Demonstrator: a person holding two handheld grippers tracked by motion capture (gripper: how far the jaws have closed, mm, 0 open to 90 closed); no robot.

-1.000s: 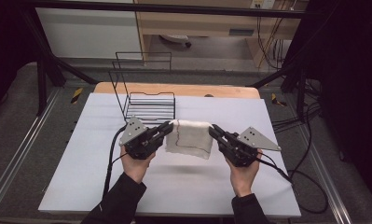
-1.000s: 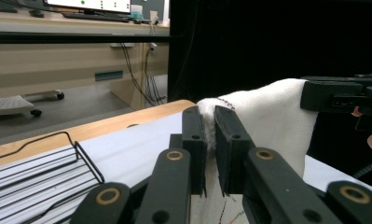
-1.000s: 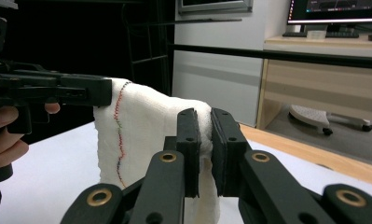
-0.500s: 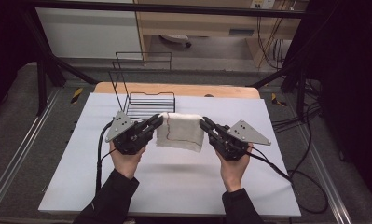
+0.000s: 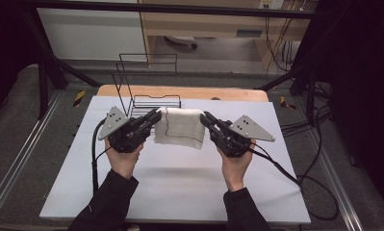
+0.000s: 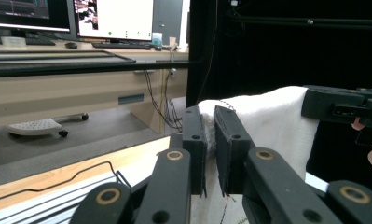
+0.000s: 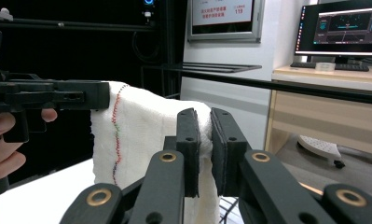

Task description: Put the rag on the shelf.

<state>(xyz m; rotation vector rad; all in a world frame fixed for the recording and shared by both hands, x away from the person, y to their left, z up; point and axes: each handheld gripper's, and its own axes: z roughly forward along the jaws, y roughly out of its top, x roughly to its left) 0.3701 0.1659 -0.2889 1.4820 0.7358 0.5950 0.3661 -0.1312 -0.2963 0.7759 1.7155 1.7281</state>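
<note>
Now we hold the white towel (image 5: 179,127) in the air, just in front of the wire rack (image 5: 146,84). Our left gripper (image 5: 154,117) and right gripper (image 5: 207,118) each pinch one top corner. We should keep both corners level and taut. The right gripper view shows a coloured stitch line.

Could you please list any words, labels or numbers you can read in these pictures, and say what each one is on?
"113": red digits on the wall screen in the right gripper view; I am not sure of them.
The red line of characters above it: too blurred to read.
Monitor on the desk: text too small.
Monitors in the left gripper view: unreadable.
Towel, grippers: no writing.
</note>
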